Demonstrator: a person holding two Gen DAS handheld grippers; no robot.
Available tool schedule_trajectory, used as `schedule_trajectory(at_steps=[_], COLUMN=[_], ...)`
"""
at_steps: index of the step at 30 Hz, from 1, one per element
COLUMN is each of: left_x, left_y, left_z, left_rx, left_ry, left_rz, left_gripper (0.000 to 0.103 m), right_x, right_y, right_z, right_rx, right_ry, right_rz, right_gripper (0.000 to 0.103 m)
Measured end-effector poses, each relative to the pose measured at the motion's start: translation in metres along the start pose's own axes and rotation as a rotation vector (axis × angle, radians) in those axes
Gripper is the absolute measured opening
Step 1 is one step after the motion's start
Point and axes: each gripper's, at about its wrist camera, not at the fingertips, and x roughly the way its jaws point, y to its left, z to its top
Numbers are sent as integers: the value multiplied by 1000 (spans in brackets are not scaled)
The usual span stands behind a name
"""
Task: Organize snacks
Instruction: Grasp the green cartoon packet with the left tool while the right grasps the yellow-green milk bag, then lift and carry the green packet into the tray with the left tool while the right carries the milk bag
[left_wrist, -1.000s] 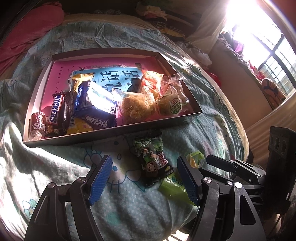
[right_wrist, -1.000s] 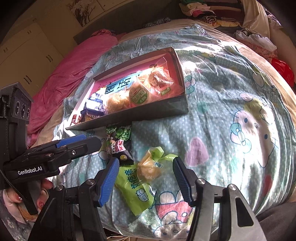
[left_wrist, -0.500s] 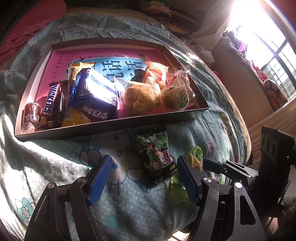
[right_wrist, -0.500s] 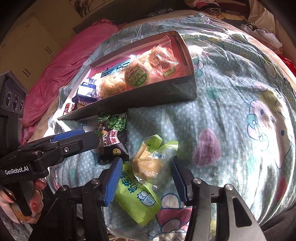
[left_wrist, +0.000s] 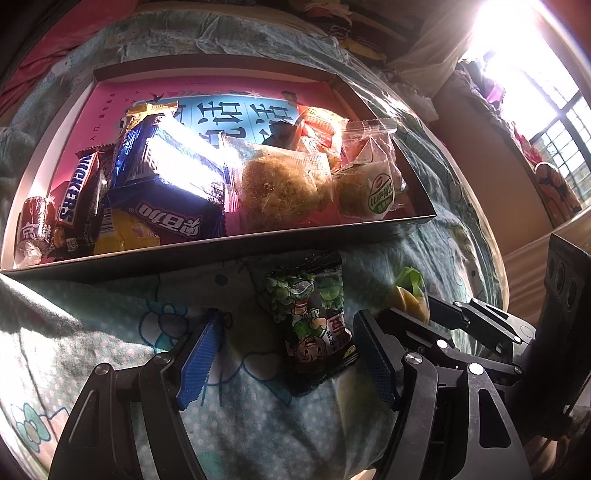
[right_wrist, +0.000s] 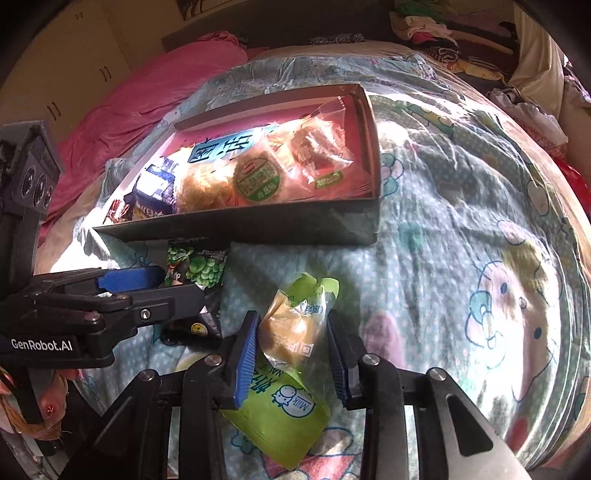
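You had most snacks already in the box, while your right hand-held gripper was closing on the green-wrapped bun and your left hand-held gripper, spread, straddled the pea packet on the bed.

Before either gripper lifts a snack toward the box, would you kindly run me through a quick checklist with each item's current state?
1. Right gripper around the green-wrapped bun, jaws just closing: ok.
2. Right pads firmly pressing the wrapper: cannot tell.
3. Left gripper open astride the green pea packet: ok.
4. Left gripper gripping the packet: not ok.
5. Free room in the box, at its far side: ok.
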Motion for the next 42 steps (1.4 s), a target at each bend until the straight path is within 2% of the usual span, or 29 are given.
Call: schedule_trajectory(at_steps=[4, 7, 12, 16, 19, 23, 31, 37, 42], left_x=[9, 15, 13, -1, -17, -44, -88, -100, -101], left_y=[-12, -25, -21, -5, 6, 19, 45, 73, 80], left_z=[-1, -2, -3, -6, -9, -4, 11, 18, 20], left_rx=[0, 46, 45, 5, -11, -29, -75, -131, -119], left_ry=[1, -2, -17, -32, -58, -120, -259, -297, -314], left_rz=[72, 140, 137, 61, 24, 14, 85, 131, 170], left_gripper=[74, 72, 41, 35, 34, 34, 34, 34, 34], right_x=[-7, -12, -20, -29, -36, -44, -54, -56, -56], right_y=[-13, -19, -25, -18, -10, -5, -4, -1, -2], right_z=[4, 7, 8, 10, 12, 15, 20, 24, 29], right_rx=[37, 52, 67, 36, 3, -11, -28, -42, -46], right_ry=[-34, -58, -95, -144, -186, -227, -286, -311, -325], right_rz=[-4, -7, 7, 33, 57, 75, 65, 64, 62], right_gripper=[35, 35, 35, 35, 35, 35, 35, 35, 35])
